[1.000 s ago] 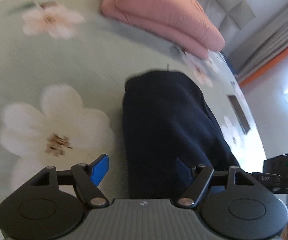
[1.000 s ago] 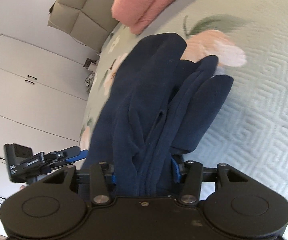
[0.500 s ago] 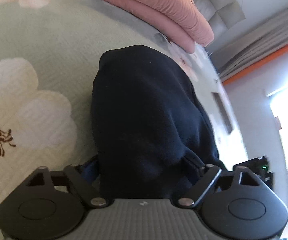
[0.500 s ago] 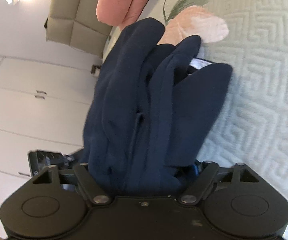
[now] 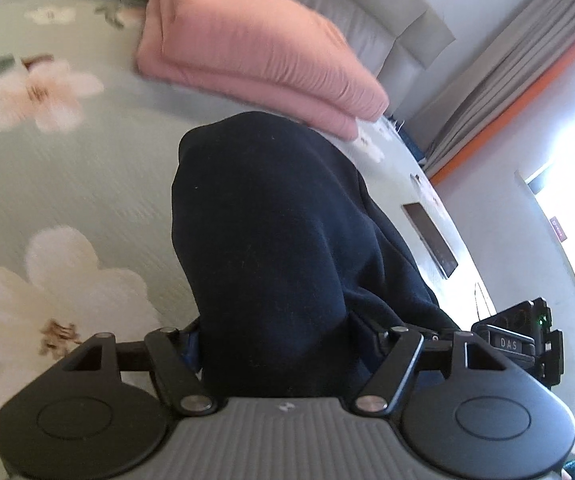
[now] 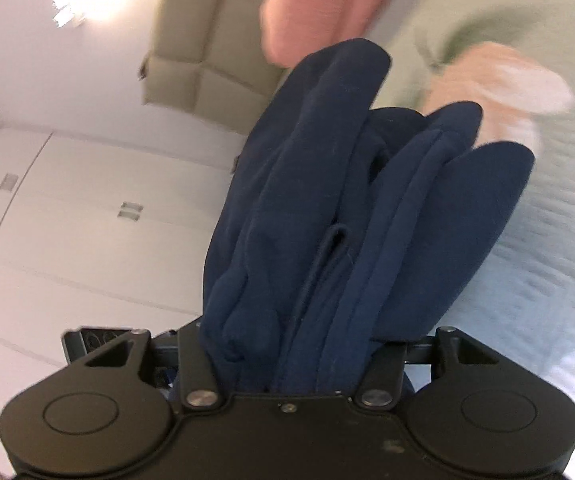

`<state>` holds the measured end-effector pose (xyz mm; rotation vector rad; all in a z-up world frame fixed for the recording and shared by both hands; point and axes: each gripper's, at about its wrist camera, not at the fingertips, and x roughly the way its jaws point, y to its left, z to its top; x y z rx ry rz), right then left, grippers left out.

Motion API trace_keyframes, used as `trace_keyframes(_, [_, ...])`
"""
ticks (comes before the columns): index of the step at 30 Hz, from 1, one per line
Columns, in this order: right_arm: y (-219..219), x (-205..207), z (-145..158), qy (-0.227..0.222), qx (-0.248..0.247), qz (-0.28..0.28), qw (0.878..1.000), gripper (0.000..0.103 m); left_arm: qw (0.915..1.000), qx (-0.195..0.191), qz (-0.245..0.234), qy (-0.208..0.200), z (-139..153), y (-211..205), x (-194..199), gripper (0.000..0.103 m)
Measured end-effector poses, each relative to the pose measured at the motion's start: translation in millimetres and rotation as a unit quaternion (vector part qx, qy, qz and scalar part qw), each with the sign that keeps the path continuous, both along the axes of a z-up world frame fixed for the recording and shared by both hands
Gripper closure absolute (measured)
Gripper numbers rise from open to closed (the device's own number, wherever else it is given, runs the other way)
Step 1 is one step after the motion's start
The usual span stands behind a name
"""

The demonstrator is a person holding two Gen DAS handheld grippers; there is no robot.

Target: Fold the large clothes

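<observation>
A folded navy garment (image 5: 271, 216) fills the gap of my left gripper (image 5: 287, 340), whose jaws are closing on the thick bundle; the fingertips are hidden under the cloth. In the right wrist view the same garment (image 6: 327, 184) shows as several stacked folds with a drawstring, gripped in my right gripper (image 6: 295, 344), its jaws closing too. The bundle hangs above the pale green flowered bedspread (image 5: 67, 184). Part of the right gripper (image 5: 519, 344) shows at the right edge of the left wrist view.
A folded pink blanket (image 5: 255, 52) lies on the bed beyond the garment, against a grey padded headboard (image 5: 367, 4). Grey curtains (image 5: 507, 60) hang at the right. White wardrobe doors (image 6: 87, 220) stand past the bed's far side.
A second ago my left gripper stood open at the garment's near edge on the bed; now the cloth fills its jaws. Both grippers have risen with the bundle, and the views tilt up.
</observation>
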<state>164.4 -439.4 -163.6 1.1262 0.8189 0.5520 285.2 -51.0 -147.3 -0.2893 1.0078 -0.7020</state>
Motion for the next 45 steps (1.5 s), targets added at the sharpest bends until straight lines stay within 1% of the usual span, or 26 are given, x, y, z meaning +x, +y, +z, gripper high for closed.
trace_keyframes(5, [29, -1, 35, -0.027, -0.013, 0.038, 0.999, 0.042, 0.9993, 0.03, 0.02, -0.01, 33, 27, -27, 0.03])
trace_keyframes(8, [47, -8, 40, -0.023, -0.019, 0.061, 0.998, 0.042, 0.9987, 0.043, 0.027, 0.006, 32, 43, -42, 0.03])
trace_keyframes(10, [57, -15, 36, -0.013, -0.023, 0.073, 0.997, 0.043, 0.998, 0.05, 0.035, 0.016, 20, 50, -53, 0.03])
trace_keyframes(12, [65, -23, 22, 0.0, -0.028, 0.082, 0.996, 0.043, 0.9972, 0.054, 0.042, 0.031, 0, 58, -62, 0.03])
trace_keyframes(14, [70, -31, 2, 0.02, -0.036, 0.085, 0.996, 0.042, 0.9941, 0.062, 0.061, 0.064, -27, 67, -67, 0.029])
trace_keyframes(16, [73, -38, -20, 0.046, -0.079, 0.087, 0.992, 0.04, 0.9874, 0.117, 0.073, 0.077, -53, 70, -75, 0.039])
trace_keyframes(17, [75, -42, -35, 0.075, -0.12, 0.087, 0.986, 0.039, 0.9848, 0.144, 0.068, 0.071, -60, 70, -82, 0.03])
trace_keyframes(18, [73, -48, -48, 0.102, -0.142, 0.078, 0.982, 0.033, 0.9875, 0.129, 0.07, 0.059, -61, 76, -92, 0.026])
trace_keyframes(20, [56, -58, -63, 0.128, -0.078, 0.04, 0.988, 0.033, 0.9879, 0.122, 0.076, 0.06, -54, 82, -100, 0.026])
trace_keyframes(21, [53, -58, -61, 0.138, -0.081, 0.039, 0.986, 0.032, 0.9867, 0.133, 0.077, 0.053, -50, 82, -103, 0.027])
trace_keyframes(23, [60, -53, -40, 0.13, -0.15, 0.052, 0.979, 0.023, 0.9842, 0.157, 0.073, 0.038, -38, 78, -109, 0.032])
trace_keyframes(25, [73, -48, -6, 0.119, -0.248, 0.062, 0.959, 0.02, 0.9864, 0.146, 0.068, 0.034, -23, 77, -117, 0.033])
trace_keyframes(27, [83, -47, 27, 0.103, -0.308, 0.065, 0.944, 0.019, 0.988, 0.136, 0.068, 0.024, -7, 74, -129, 0.031])
trace_keyframes(29, [93, -49, 53, 0.093, -0.334, 0.069, 0.936, 0.017, 0.9883, 0.138, 0.062, 0.021, -5, 65, -137, 0.029])
trace_keyframes(31, [99, -67, 73, 0.07, -0.357, 0.052, 0.93, 0.009, 0.9852, 0.159, 0.052, 0.037, -14, 53, -144, 0.023])
trace_keyframes(32, [100, -81, 76, 0.062, -0.365, 0.04, 0.928, 0.008, 0.9819, 0.173, 0.057, 0.051, -20, 49, -146, 0.02])
trace_keyframes(34, [108, -94, 77, 0.054, -0.373, 0.052, 0.925, 0.007, 0.9796, 0.175, 0.073, 0.065, -28, 50, -151, 0.011])
trace_keyframes(35, [116, -104, 69, 0.056, -0.374, 0.074, 0.923, 0.006, 0.9774, 0.185, 0.08, 0.065, -32, 49, -152, 0.008])
trace_keyframes(37, [134, -106, 47, 0.087, -0.377, 0.141, 0.911, 0.006, 0.9718, 0.213, 0.078, 0.064, -42, 42, -159, 0.005])
trace_keyframes(38, [138, -109, 36, 0.097, -0.397, 0.146, 0.901, 0.006, 0.9702, 0.225, 0.07, 0.057, -46, 38, -164, 0.004])
trace_keyframes(39, [137, -113, 24, 0.111, -0.423, 0.137, 0.889, 0.012, 0.9691, 0.233, 0.063, 0.05, -49, 34, -170, 0.003])
trace_keyframes(40, [131, -118, 12, 0.128, -0.437, 0.12, 0.882, 0.008, 0.968, 0.238, 0.06, 0.05, -51, 31, -173, 0.002])
trace_keyframes(41, [118, -125, -2, 0.148, -0.43, 0.093, 0.886, 0.004, 0.9677, 0.237, 0.067, 0.053, -52, 30, -175, 0.002])
trace_keyframes(42, [105, -132, -13, 0.16, -0.408, 0.076, 0.896, 0.004, 0.9667, 0.238, 0.078, 0.054, -54, 28, -177, 0.0])
trace_keyframes(44, [89, -144, -21, 0.146, -0.381, 0.063, 0.911, 0.007, 0.9629, 0.254, 0.085, 0.031, -53, 23, -183, 0.0])
trace_keyframes(45, [88, -146, -18, 0.147, -0.388, 0.062, 0.908, 0.007, 0.9607, 0.262, 0.088, 0.022, -51, 21, -185, 0.0])
